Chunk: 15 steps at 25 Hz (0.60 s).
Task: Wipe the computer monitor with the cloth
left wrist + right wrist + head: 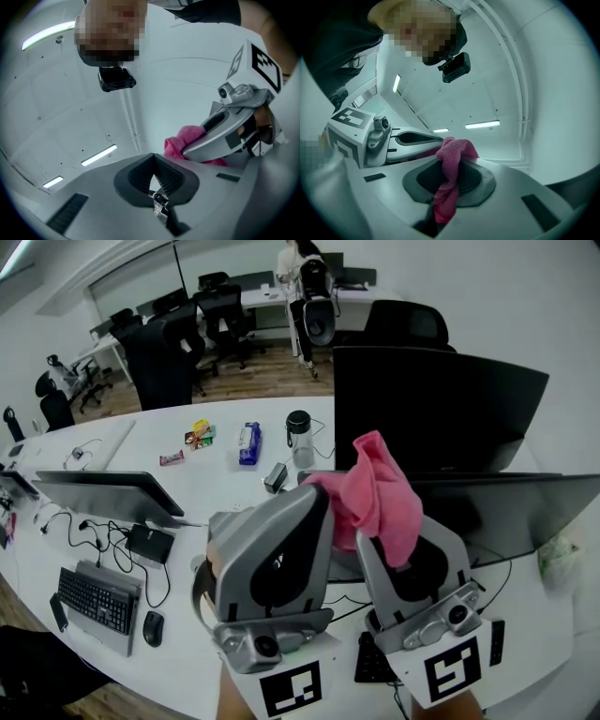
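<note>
- Head view: the right gripper (417, 568) has its jaws clamped on the pink cloth (380, 493). The cloth bunches up out of the jaw tips and flops toward 12 o'clock.
- Right gripper view confirms the hold. A fold of the cloth (450, 178) is pinched between the dark pads, with one tuft above the pinch and a tail below it. This view faces the ceiling, so I judge that the jaws are tipped up and not aimed at a screen.
- Left gripper view: the left gripper (154, 183) has its jaws drawn together in a tight V with nothing between them. The cloth shows at about 2 o'clock, beside the other tool.
- The nearest computer monitor (511, 507) lies just beyond the right gripper, at 12 to 2 o'clock from it. Its long axis runs from 9 to 3 o'clock.
- A second monitor (431, 409) stands further off at 12 o'clock.
- The left gripper (277, 549) sits at 9 o'clock of the right one and is further from that near screen.
- The right side is nearer and already carries the cloth. It probably needs to tip forward and down toward 1 o'clock to lay the cloth on the panel, then sweep along the long axis.
</note>
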Each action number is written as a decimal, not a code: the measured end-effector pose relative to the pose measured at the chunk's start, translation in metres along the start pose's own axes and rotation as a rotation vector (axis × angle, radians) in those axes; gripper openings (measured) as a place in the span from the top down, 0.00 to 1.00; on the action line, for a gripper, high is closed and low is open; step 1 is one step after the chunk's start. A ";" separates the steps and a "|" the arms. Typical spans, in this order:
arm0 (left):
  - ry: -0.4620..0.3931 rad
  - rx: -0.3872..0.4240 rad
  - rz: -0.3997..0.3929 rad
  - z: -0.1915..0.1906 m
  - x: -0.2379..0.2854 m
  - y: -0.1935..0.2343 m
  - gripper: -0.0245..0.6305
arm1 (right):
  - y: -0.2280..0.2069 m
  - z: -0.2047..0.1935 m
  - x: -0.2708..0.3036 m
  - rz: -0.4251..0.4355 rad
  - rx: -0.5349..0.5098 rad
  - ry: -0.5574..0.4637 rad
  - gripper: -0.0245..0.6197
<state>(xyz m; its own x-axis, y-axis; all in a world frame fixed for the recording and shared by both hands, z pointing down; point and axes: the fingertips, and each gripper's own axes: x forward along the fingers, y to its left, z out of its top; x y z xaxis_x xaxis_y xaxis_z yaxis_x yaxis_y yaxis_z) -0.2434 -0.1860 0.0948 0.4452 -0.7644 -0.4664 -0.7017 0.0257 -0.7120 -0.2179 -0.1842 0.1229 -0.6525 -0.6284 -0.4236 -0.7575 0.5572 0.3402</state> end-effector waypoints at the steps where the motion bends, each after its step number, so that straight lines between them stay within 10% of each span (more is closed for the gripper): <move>1: -0.002 0.000 -0.001 0.000 0.001 -0.001 0.96 | -0.001 -0.001 0.000 0.000 -0.001 0.002 0.86; 15: 0.007 0.009 -0.005 0.022 0.012 -0.019 0.96 | -0.025 -0.003 -0.024 -0.010 0.008 0.027 0.87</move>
<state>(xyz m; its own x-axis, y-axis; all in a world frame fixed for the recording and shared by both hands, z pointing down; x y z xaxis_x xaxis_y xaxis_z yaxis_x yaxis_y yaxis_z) -0.2125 -0.1811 0.0912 0.4450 -0.7691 -0.4588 -0.6941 0.0275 -0.7193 -0.1839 -0.1845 0.1269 -0.6456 -0.6482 -0.4039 -0.7636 0.5553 0.3294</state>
